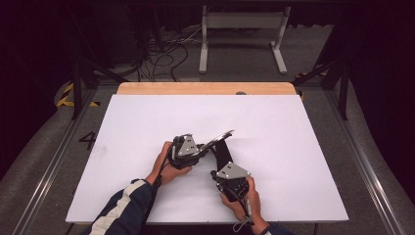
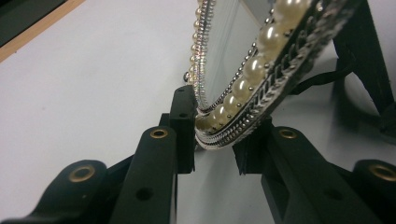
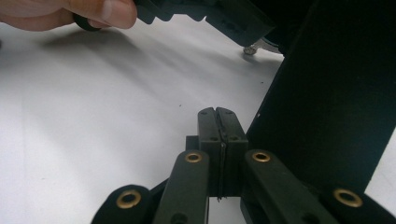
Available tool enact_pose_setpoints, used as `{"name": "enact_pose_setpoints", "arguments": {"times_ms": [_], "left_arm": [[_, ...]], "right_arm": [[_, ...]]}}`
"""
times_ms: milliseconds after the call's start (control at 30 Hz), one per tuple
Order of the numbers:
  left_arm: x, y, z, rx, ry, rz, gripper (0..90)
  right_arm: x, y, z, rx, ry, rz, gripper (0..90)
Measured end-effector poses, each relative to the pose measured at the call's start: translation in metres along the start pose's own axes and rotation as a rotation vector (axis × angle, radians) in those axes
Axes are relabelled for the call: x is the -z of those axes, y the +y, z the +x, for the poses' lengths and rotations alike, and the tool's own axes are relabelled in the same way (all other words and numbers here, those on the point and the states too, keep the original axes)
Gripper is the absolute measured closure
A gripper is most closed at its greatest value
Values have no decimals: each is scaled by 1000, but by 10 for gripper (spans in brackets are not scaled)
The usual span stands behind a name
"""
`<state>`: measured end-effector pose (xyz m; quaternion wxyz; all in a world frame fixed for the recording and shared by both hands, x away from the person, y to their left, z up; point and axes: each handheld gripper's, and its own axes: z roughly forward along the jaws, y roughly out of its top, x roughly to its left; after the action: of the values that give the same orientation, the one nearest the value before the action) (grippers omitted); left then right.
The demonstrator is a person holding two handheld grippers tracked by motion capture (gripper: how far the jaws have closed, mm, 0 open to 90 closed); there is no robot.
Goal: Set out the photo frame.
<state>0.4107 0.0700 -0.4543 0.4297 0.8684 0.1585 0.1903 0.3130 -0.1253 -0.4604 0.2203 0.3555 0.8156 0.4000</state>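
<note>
pearl-rimmed frame (image 2: 252, 79) pinched by left tongs (image 2: 215, 140); right tongs (image 3: 217, 122) pressed together.

one mark can be read: a dark "4" (image 1: 88, 140) on the grey floor just left of the white table (image 1: 147, 117), seen from the high view. farther back on that side, yellow and black warning stripes (image 1: 66, 95) lie on the floor by a dark stand leg; they are a sign without words. nothing readable stands on the table, and no lettering, brand or number can be made out in the two gripper views.
</note>
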Motion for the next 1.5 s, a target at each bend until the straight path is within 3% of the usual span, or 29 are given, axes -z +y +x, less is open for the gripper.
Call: {"name": "enact_pose_setpoints", "arguments": {"times_ms": [433, 533, 667, 933, 1033, 1200, 1300, 1500], "left_arm": [[3, 1, -4, -26, 41, 13, 765], [5, -1, -2, -26, 42, 11, 791], [5, -1, -4, -25, 50, 13, 791], [4, -1, -5, -21, 60, 5, 788], [4, -1, -5, -24, 62, 4, 788], [4, -1, -5, -30, 67, 5, 794], [4, -1, -5, -9, 59, 3, 791], [4, 0, -10, -41, 78, 17, 785]], "right_arm": [[4, -1, -7, -26, -6, -1, 900], [5, -1, -15, -43, -30, 3, 900], [7, -4, -25, -85, -24, 7, 900], [8, 7, -10, -29, 19, -53, 900], [1, 10, -5, -37, 27, -52, 900], [-9, 15, 4, -11, -31, -39, 900], [-14, 12, 4, -35, -62, -20, 900], [-12, 9, 4, -33, -128, -13, 900]]}}
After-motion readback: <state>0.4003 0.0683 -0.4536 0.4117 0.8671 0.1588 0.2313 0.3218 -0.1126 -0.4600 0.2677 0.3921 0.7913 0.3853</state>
